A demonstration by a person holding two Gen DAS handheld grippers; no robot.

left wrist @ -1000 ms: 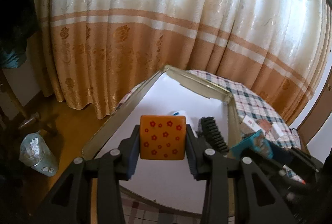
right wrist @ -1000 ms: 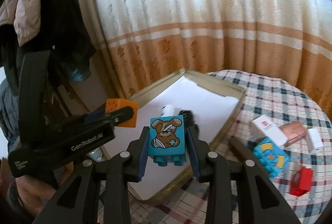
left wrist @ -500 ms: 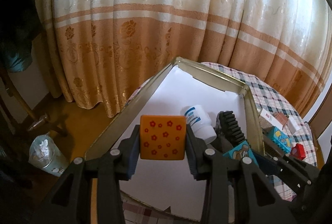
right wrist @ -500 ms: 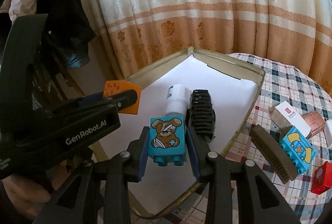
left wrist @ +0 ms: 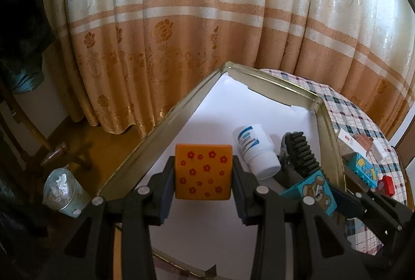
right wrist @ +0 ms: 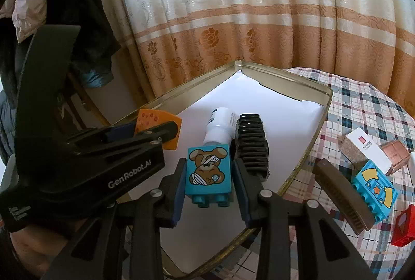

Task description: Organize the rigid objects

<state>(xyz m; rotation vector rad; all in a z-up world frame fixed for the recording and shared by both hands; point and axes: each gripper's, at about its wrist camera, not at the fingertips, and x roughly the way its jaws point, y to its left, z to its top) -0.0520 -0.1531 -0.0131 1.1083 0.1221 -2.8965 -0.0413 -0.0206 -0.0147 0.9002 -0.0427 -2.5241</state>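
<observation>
My left gripper is shut on an orange block with red flowers, held over the near left part of a gold-rimmed tray lined with white paper. My right gripper is shut on a teal block printed with a bandaged bear, held over the same tray. In the right wrist view the left gripper's black body and the orange block sit at the left. A white bottle and a black comb-like brush lie inside the tray.
On the checked tablecloth right of the tray lie a brown brush, a teal block with a star, a red block, a white box and a pink box. A curtain hangs behind; a bin stands on the floor.
Both grippers came lower and closer over the tray, still holding their blocks. The bottle and black brush now show more fully inside the tray.
</observation>
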